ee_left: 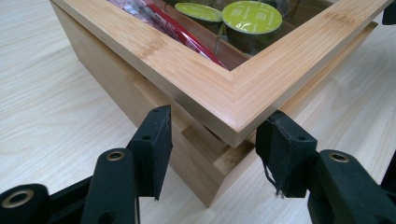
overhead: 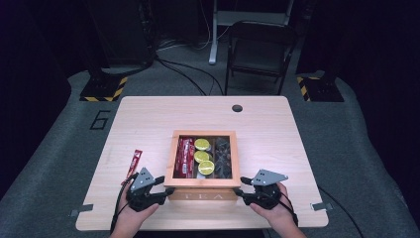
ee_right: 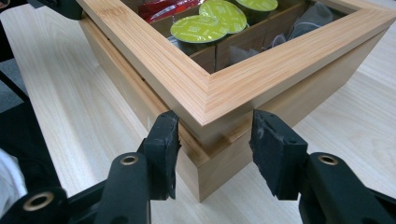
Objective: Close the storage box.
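- High view: a wooden box [overhead: 203,163] with a framed glass lid sits near the front edge of the pale wood surface [overhead: 148,119]. Its front wall bears the letters TEA. Through the lid show red packets on the left, three green-topped pods in the middle and dark packets on the right. The left tool [overhead: 165,187] stands at the box's front left corner, the right tool [overhead: 239,188] at its front right corner. A red sachet [overhead: 133,162] lies on the surface left of the box.
- Left gripper view: the lid's mitred corner juts out between the two black jaws. The lid looks lifted a little off the base. The pads [ee_left: 154,144] flank the corner about half open; I cannot tell whether they press on the wood.
- Right gripper view: the other front corner sits between that tool's jaws, also about half open, with a pad [ee_right: 164,144] close to the wood; contact is not clear.
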`<state>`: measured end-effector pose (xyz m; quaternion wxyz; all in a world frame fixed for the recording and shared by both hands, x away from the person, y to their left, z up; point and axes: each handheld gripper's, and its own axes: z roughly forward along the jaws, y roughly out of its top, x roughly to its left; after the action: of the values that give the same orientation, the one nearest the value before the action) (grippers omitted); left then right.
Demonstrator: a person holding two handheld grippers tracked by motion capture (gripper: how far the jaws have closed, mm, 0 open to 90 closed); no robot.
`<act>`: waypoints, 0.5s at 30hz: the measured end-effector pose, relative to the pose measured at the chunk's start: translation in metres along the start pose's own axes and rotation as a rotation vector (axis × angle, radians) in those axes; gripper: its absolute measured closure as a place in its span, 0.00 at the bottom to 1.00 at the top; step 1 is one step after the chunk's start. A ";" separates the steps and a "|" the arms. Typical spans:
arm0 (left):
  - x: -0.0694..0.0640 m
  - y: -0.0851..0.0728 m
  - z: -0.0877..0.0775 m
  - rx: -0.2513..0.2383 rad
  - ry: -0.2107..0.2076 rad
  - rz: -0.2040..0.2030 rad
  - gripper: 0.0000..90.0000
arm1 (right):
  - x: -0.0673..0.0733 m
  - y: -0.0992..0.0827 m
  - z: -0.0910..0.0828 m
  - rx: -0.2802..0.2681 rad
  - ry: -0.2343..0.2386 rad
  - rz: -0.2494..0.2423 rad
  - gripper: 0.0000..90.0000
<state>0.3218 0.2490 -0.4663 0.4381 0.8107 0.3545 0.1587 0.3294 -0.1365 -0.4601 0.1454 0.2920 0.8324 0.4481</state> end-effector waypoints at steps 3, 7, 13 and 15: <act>-0.001 -0.001 0.001 0.005 -0.005 -0.009 0.51 | -0.001 -0.001 0.001 0.010 0.011 0.003 0.58; -0.002 -0.001 0.001 0.022 -0.016 0.001 0.51 | 0.000 -0.001 0.003 0.027 0.014 0.005 0.58; -0.003 -0.003 0.004 0.039 -0.014 -0.011 0.45 | 0.001 -0.004 0.005 0.050 0.017 0.018 0.57; -0.003 -0.005 0.007 0.063 -0.012 -0.007 0.42 | 0.001 -0.005 0.006 0.067 0.021 0.014 0.53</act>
<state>0.3220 0.2440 -0.4741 0.4148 0.8240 0.3594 0.1410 0.3301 -0.1337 -0.4675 0.1234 0.2977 0.8464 0.4239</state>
